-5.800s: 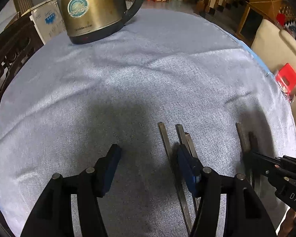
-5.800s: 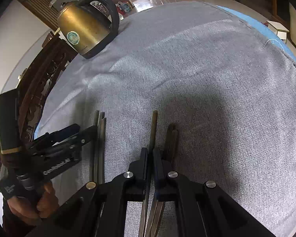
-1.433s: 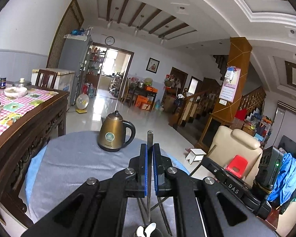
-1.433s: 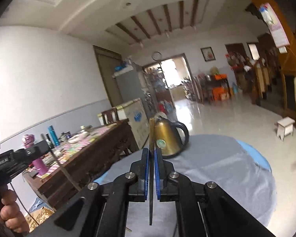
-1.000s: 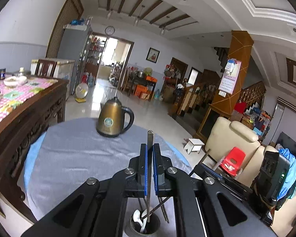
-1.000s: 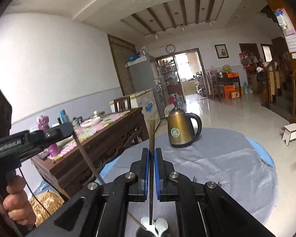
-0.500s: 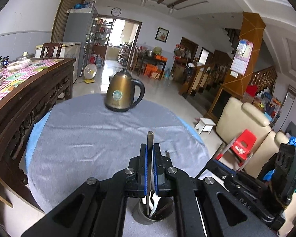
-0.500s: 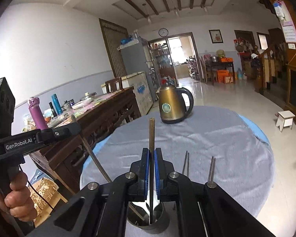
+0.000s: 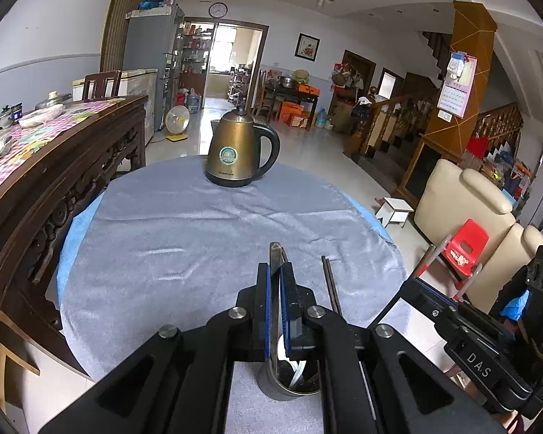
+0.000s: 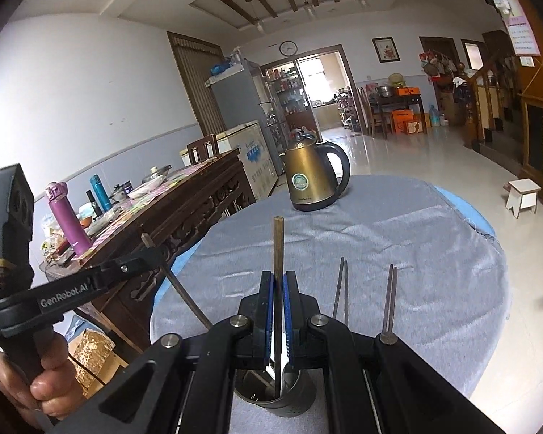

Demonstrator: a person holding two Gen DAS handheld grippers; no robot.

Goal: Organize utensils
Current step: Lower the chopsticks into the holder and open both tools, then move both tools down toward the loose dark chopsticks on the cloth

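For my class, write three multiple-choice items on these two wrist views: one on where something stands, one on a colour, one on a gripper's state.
1. Where does the kettle stand?
A. on the far side of the grey tablecloth
B. on the floor
C. on the wooden sideboard

2. What colour is the kettle's body?
A. white
B. bronze-gold
C. red

3. What state is the right gripper in?
A. wide open
B. shut on nothing
C. shut on a chopstick

Answers:
1 A, it sits on the cloth, beyond the metal holder.
2 B, its body is bronze-gold with a black handle.
3 C, the pads pinch an upright chopstick over the holder.
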